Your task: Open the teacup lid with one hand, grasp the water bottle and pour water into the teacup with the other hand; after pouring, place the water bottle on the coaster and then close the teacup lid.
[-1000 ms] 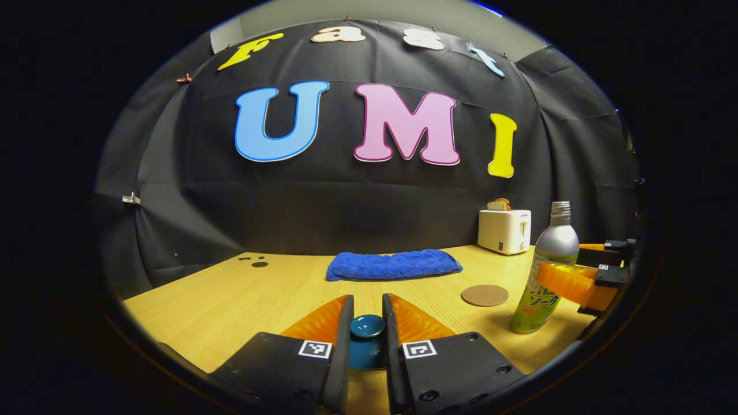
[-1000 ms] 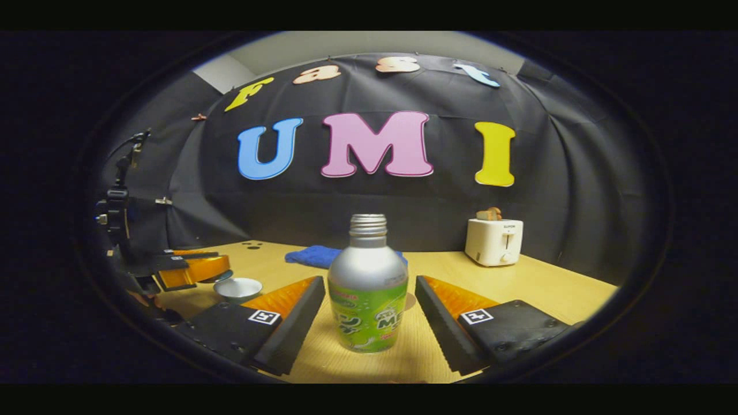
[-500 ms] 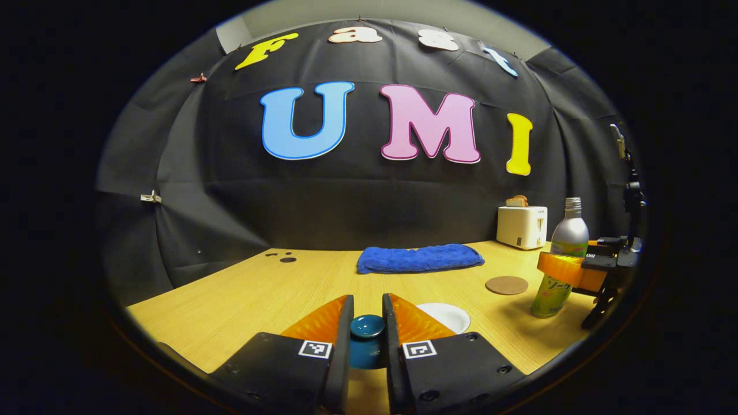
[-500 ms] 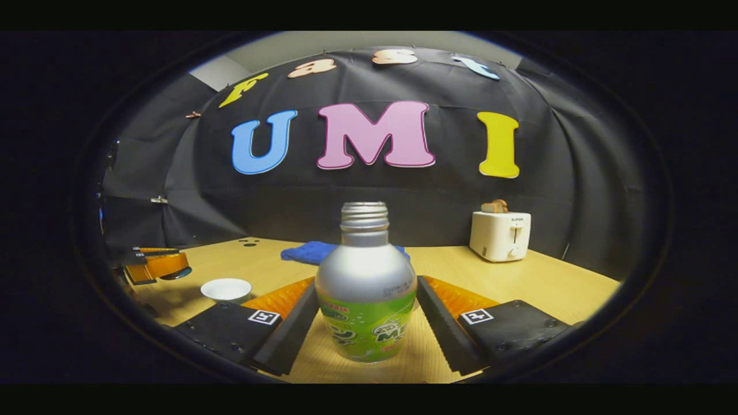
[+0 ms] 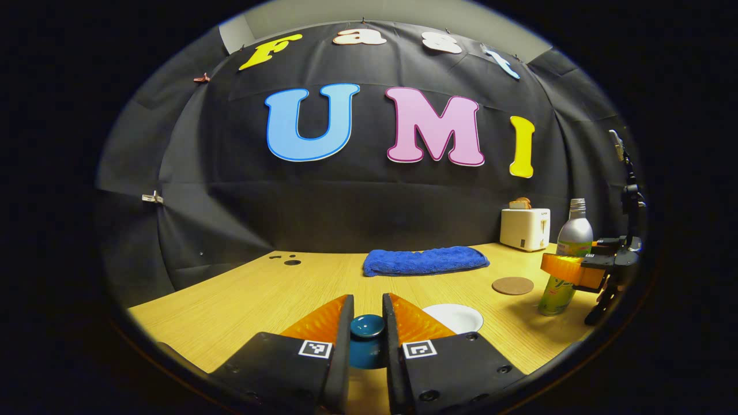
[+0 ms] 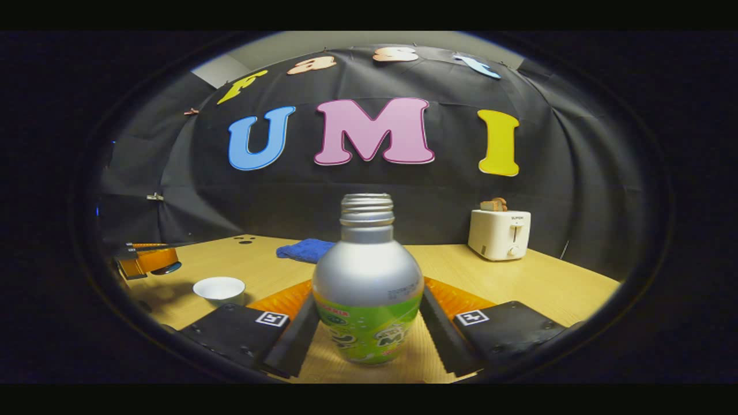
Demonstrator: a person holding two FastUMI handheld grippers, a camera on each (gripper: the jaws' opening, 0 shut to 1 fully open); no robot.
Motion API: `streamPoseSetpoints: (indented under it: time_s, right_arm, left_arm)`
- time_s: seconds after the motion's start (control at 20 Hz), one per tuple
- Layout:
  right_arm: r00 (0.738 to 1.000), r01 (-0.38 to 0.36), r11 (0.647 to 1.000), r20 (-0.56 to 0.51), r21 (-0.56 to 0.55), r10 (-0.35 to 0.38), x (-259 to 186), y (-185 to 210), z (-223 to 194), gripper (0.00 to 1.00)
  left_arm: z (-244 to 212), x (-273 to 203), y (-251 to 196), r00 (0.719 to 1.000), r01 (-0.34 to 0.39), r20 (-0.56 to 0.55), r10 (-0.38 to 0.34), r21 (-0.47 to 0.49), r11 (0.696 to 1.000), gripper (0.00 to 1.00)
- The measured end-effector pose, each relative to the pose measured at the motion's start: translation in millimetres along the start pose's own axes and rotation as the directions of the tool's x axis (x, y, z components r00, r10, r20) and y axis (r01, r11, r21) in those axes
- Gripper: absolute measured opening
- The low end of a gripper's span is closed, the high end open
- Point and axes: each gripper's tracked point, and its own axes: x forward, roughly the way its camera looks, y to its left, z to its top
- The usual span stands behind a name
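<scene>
The water bottle [image 6: 367,288] has been closed in upon since a second ago: the right gripper [image 6: 369,323], then standing wide on either side of it, is now drawn in, and both fingers [image 6: 291,340] are seen pressed against the bottle's lower body. The bottle is held upright, uncapped, its base low over the wooden table [image 6: 548,282]; whether it still touches the wood cannot be told. Seen from the left gripper view, the same bottle [image 5: 568,259] is found at the far right with the right gripper [image 5: 576,271] clamped around its middle.

The left gripper [image 5: 367,334] is narrowed onto the teacup lid [image 5: 367,327], the dark blue knob being pinched between both fingers. The lid has been carried away leftward, so the open white teacup [image 5: 455,317] is now uncovered just right of the fingers; a second ago it was hidden. In the right gripper view the teacup [image 6: 219,288] sits at the near left, with the left gripper [image 6: 147,262] beyond it.

The round coaster [image 5: 512,285] lies between teacup and bottle. A blue towel [image 5: 425,260] is laid at the far middle, and a white toaster [image 5: 524,229] is parked at the far right.
</scene>
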Motion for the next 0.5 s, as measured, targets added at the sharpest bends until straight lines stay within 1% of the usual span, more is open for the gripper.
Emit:
streamPoseSetpoints:
  time_s: [0.05, 0.1, 0.2, 0.25, 0.4, 0.45, 0.5]
  right_arm:
    - [1.000, -0.005, 1.000, 0.004, 0.006, 0.005, 0.2, 1.0, 1.1, 0.84]
    - [1.000, -0.027, 1.000, 0.004, 0.011, 0.027, -0.9, 4.5, 0.5, 0.84]
    - [0.995, -0.095, 0.995, 0.010, 0.010, 0.095, -4.0, 15.2, 1.3, 0.84]
    - [0.994, -0.108, 0.994, 0.011, 0.010, 0.108, -6.0, 15.4, 1.4, 0.83]
    - [0.995, -0.102, 0.995, 0.017, 0.005, 0.102, -6.9, 12.5, 1.7, 0.84]
    - [0.995, -0.102, 0.995, 0.014, 0.007, 0.102, -6.3, 13.5, 0.9, 0.82]
    - [0.992, -0.127, 0.992, 0.006, 0.003, 0.127, -5.9, 18.2, -2.7, 0.82]
  left_arm:
    - [-2.1, 0.3, 0.7, 1.000, 0.002, 0.001, -0.002, 0.001, 1.000, 0.30]
    - [-0.5, 0.5, 0.5, 1.000, 0.002, 0.001, -0.002, -0.001, 1.000, 0.30]
    - [-0.4, 0.8, -1.7, 1.000, 0.009, 0.003, -0.009, 0.001, 1.000, 0.30]
    - [-1.4, 0.4, -2.5, 1.000, 0.016, 0.003, -0.016, 0.000, 1.000, 0.30]
    - [-1.7, 0.8, -4.1, 1.000, 0.026, 0.004, -0.026, 0.001, 1.000, 0.30]
    - [-0.9, 1.0, -3.8, 1.000, 0.025, 0.003, -0.025, 0.001, 1.000, 0.30]
    - [-1.3, 0.2, -1.8, 1.000, 0.018, 0.005, -0.018, 0.001, 1.000, 0.30]
